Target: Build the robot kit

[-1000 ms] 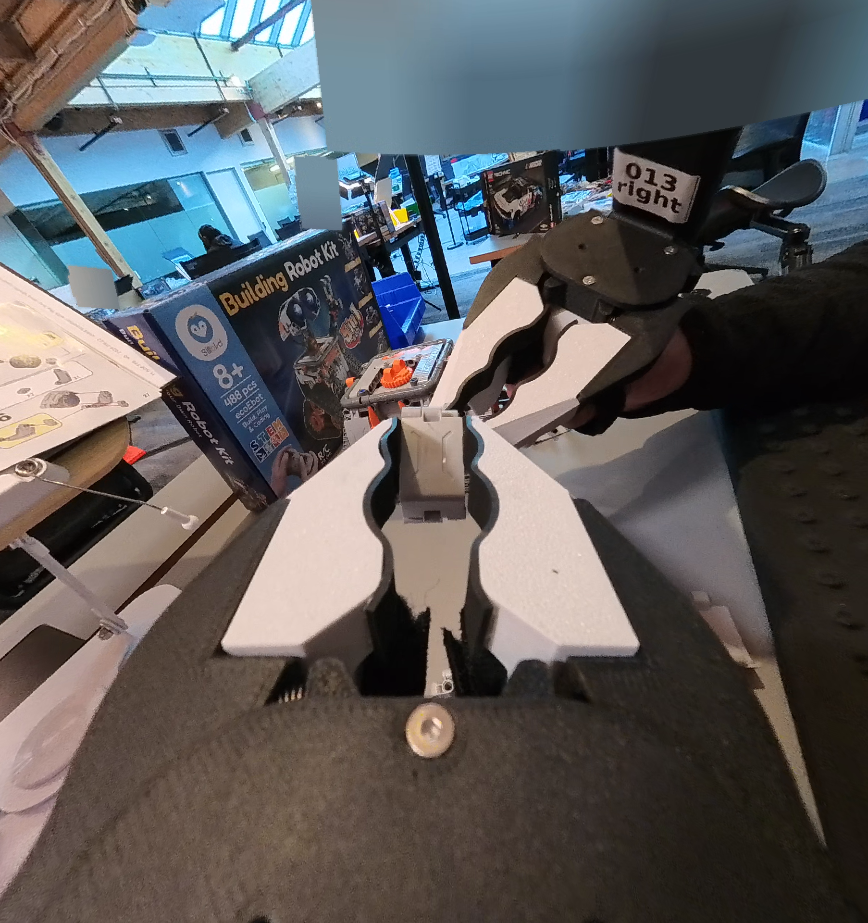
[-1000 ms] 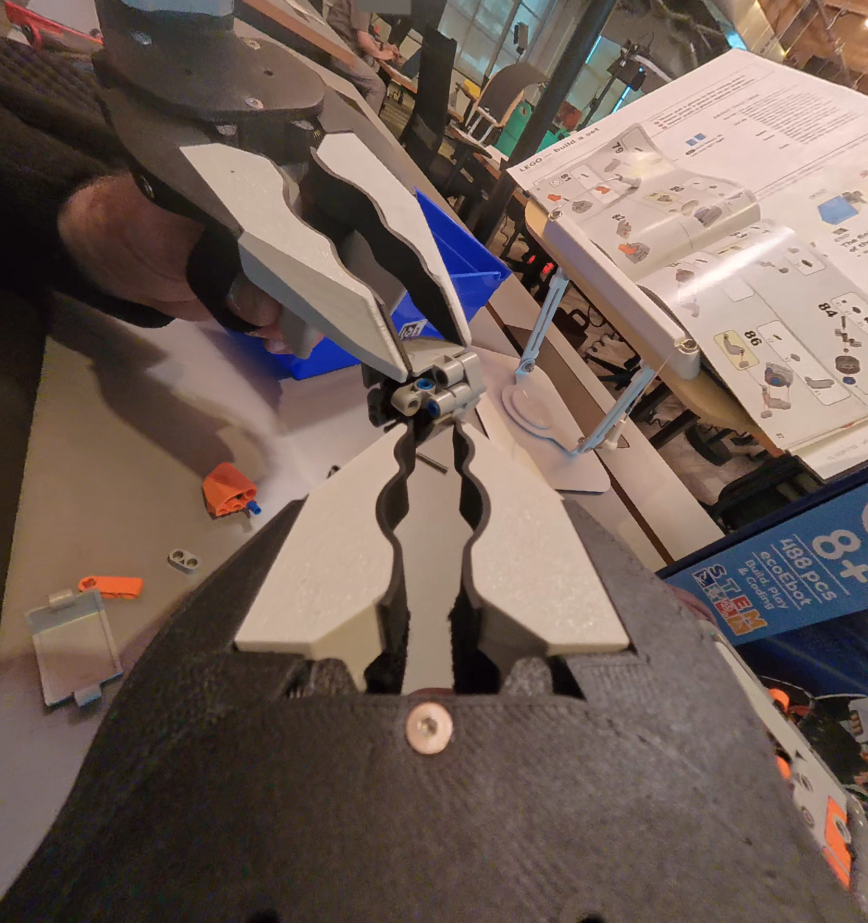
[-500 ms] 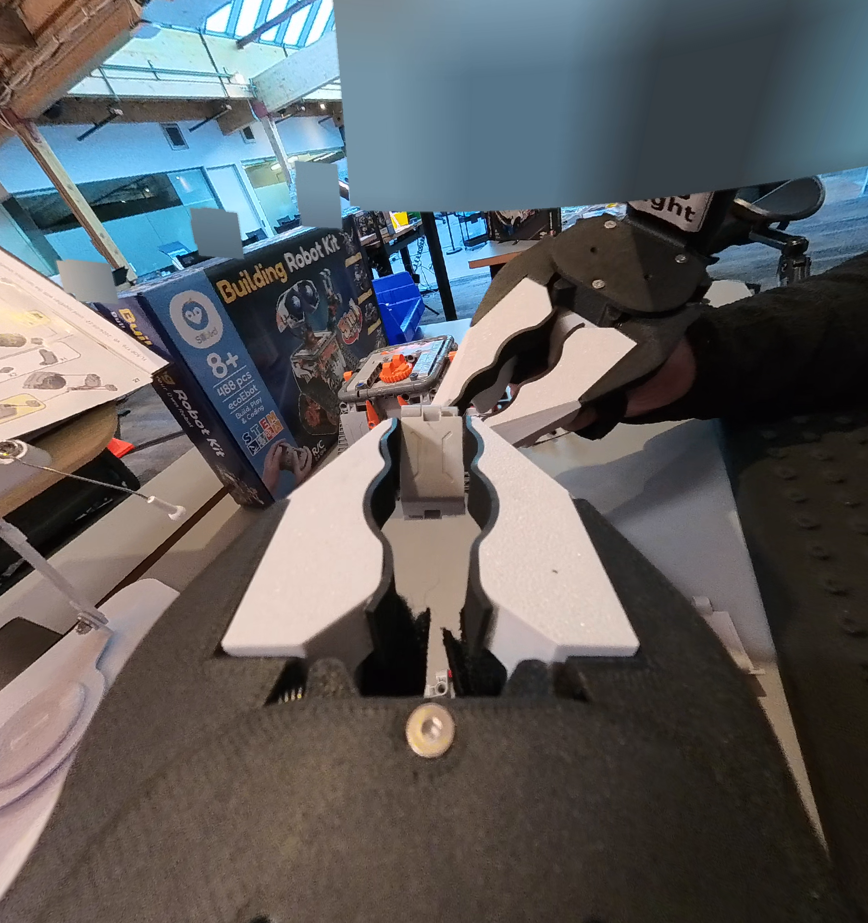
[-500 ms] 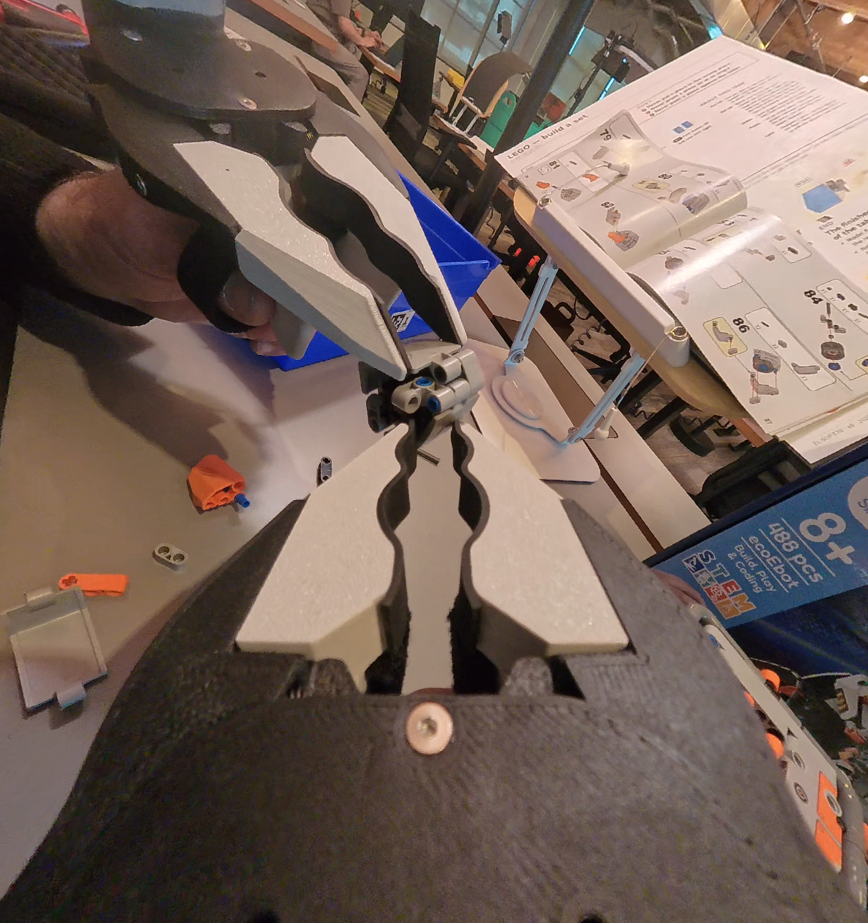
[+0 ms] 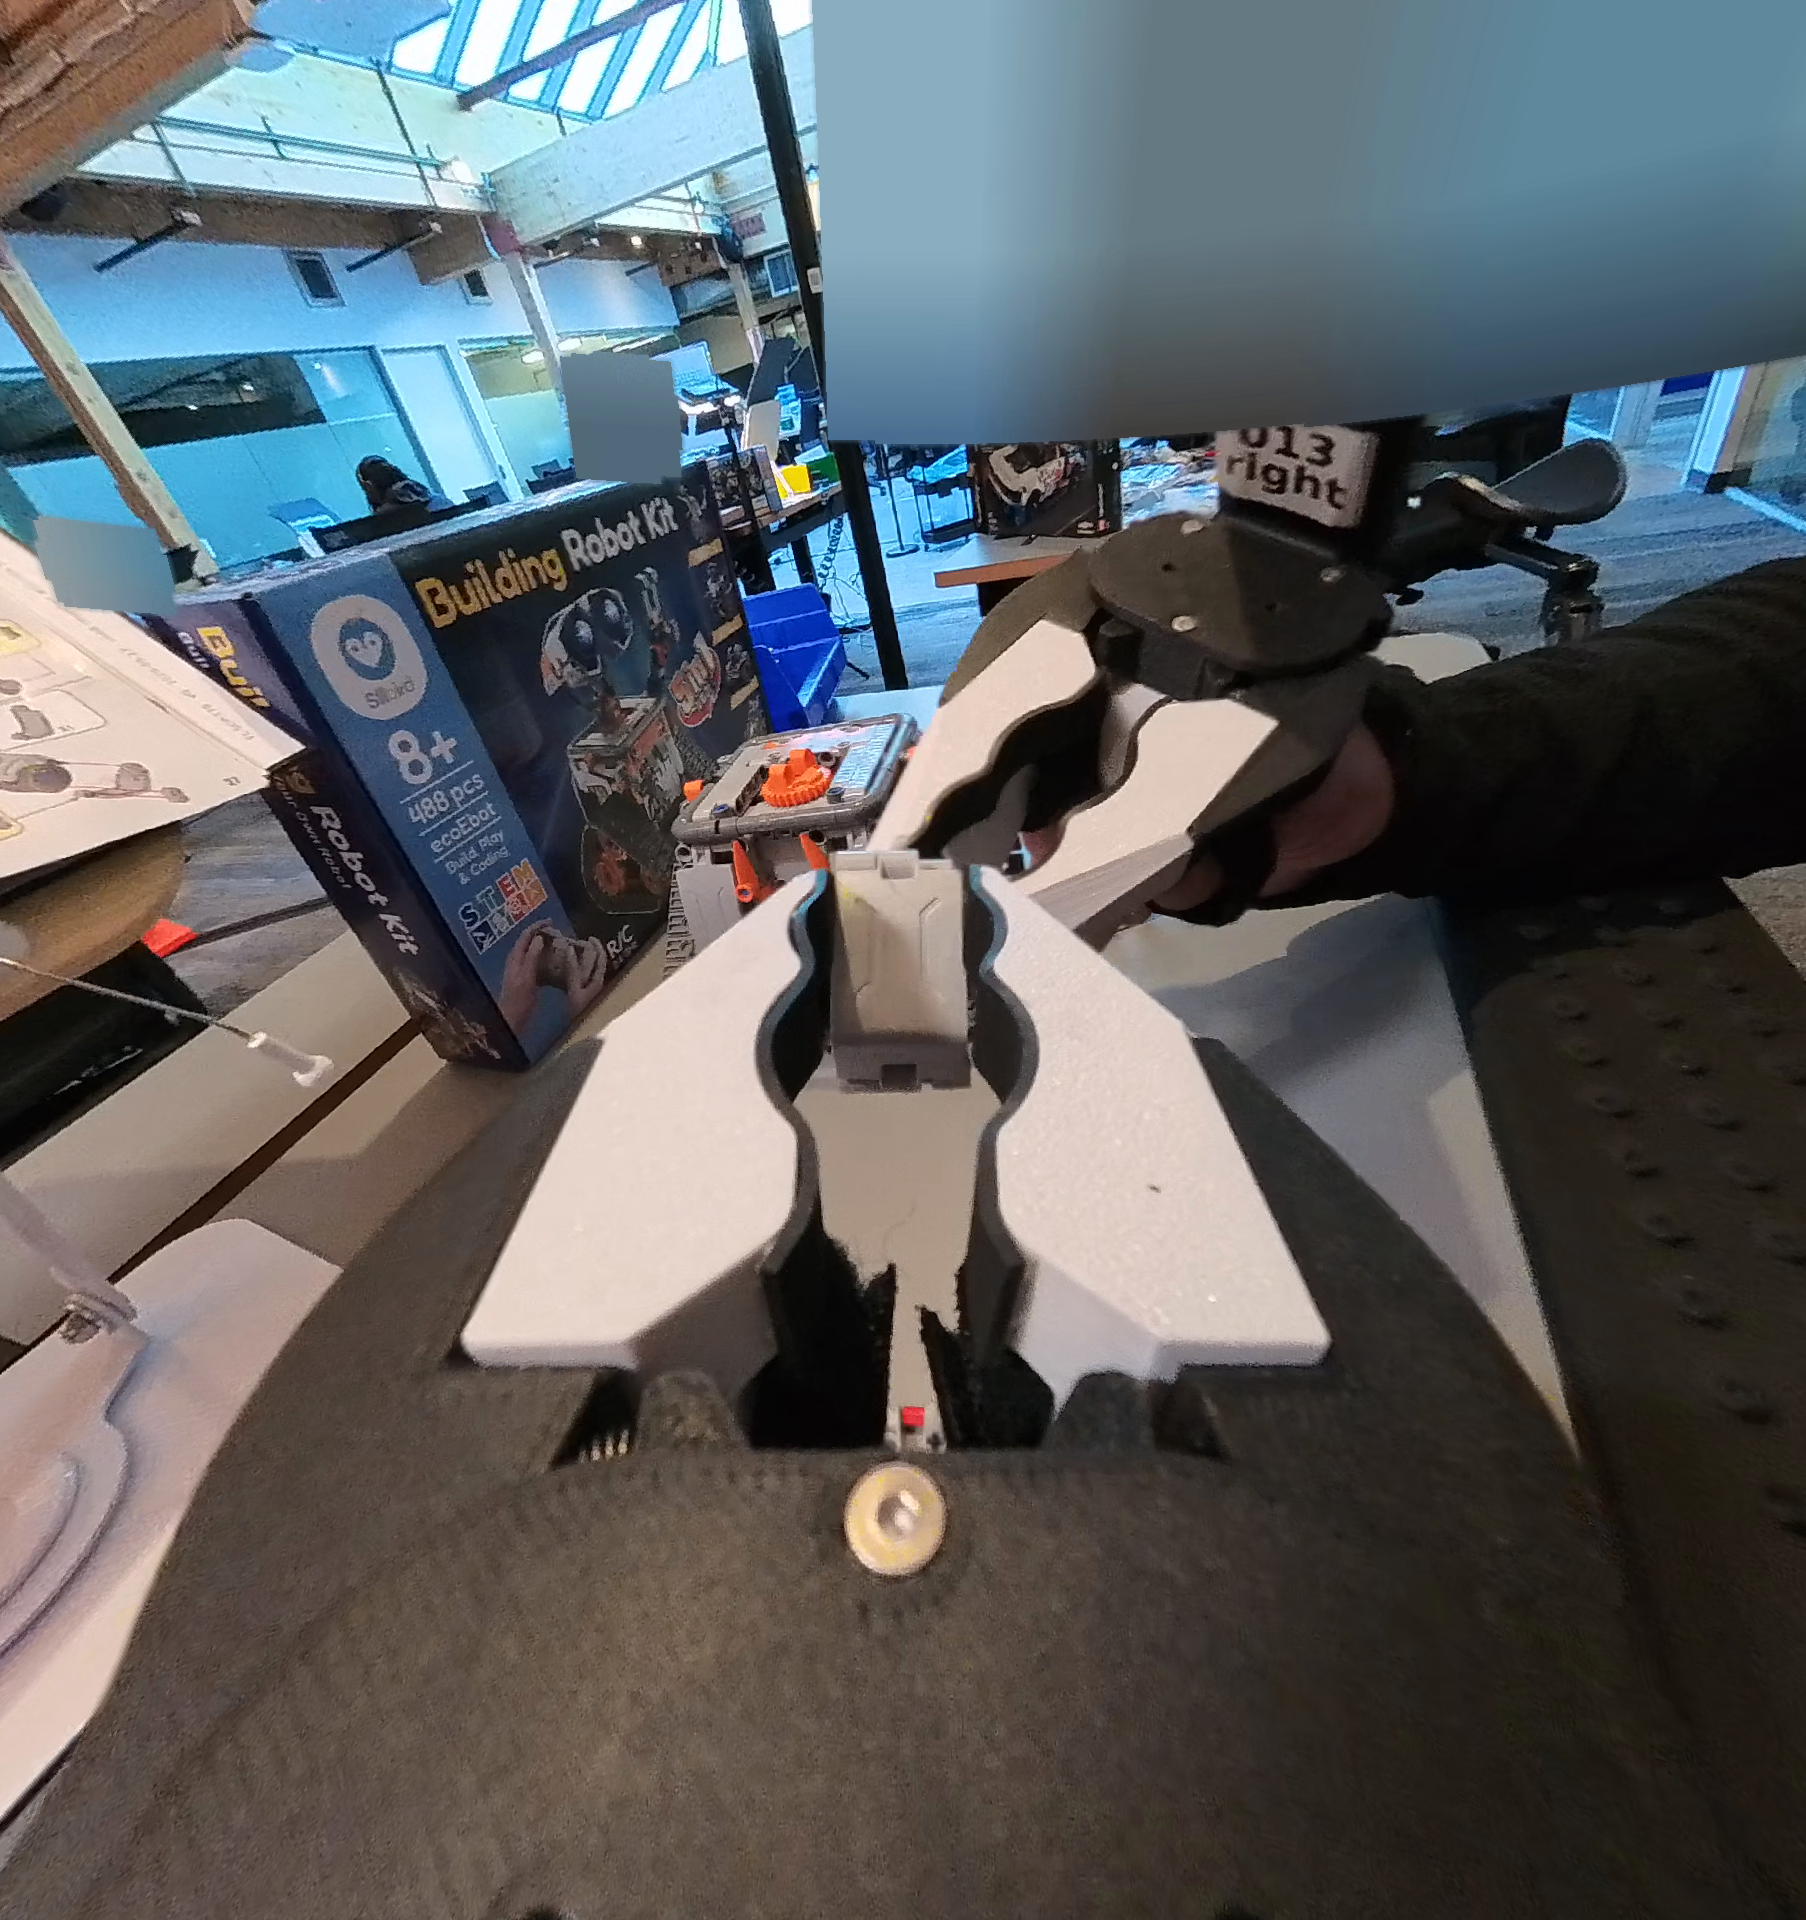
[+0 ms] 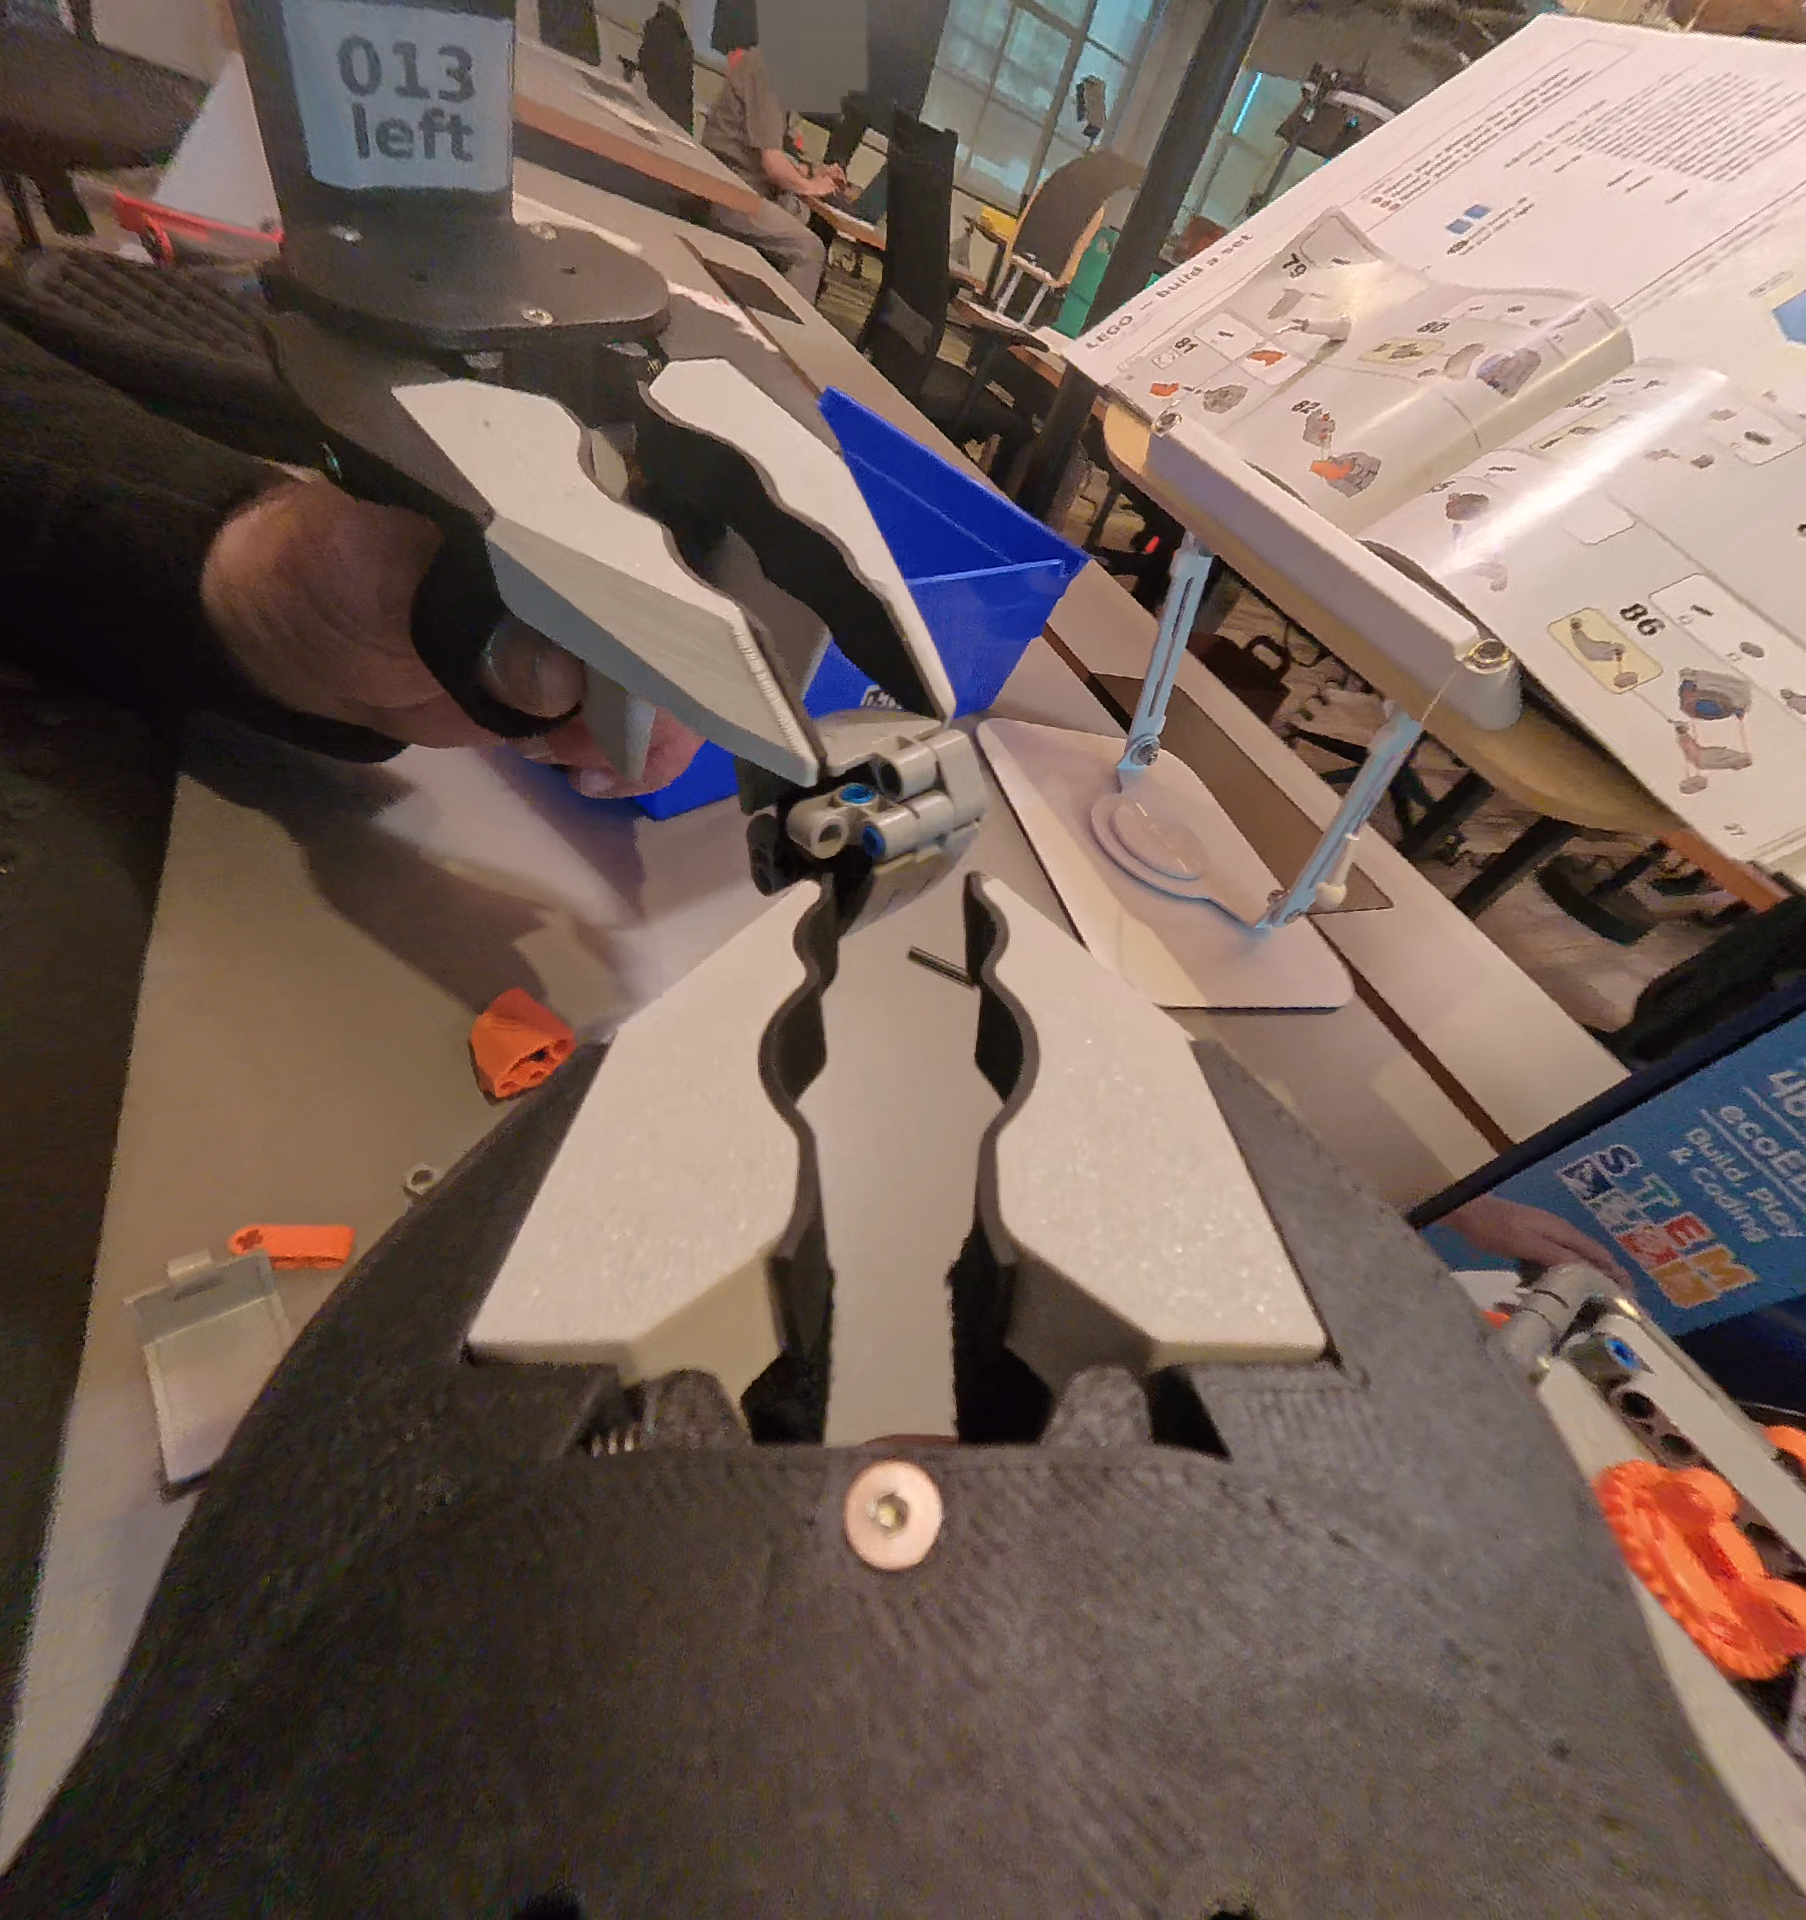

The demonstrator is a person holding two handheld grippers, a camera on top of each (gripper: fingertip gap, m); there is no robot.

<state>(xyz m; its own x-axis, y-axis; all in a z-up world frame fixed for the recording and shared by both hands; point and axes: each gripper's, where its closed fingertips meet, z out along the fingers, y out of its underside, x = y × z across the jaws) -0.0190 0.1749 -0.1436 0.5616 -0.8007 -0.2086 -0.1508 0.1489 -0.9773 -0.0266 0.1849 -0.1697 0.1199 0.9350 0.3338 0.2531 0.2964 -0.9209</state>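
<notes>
My left gripper (image 5: 899,894) is shut on a small grey brick assembly (image 5: 894,977) and holds it above the table. In the right wrist view the left gripper (image 6: 878,743) comes in from the upper left. The assembly (image 6: 878,810) shows grey connectors with blue pins and a black part. My right gripper (image 6: 899,899) is open, with its tips just under the assembly. Its left fingertip (image 6: 811,914) is at the black part. In the left wrist view the right gripper (image 5: 972,857) reaches in from the right, tips at the assembly's far end.
A blue kit box (image 5: 483,769) and a part-built model with an orange gear (image 5: 795,790) stand behind. An instruction booklet on a stand (image 6: 1501,416) and a blue bin (image 6: 940,582) sit beyond. An orange piece (image 6: 520,1039), an orange beam (image 6: 291,1242) and a grey panel (image 6: 213,1351) lie on the table.
My right gripper's jaws have widened at the assembly. My left gripper still holds the assembly, and both grippers have shifted slightly together.
</notes>
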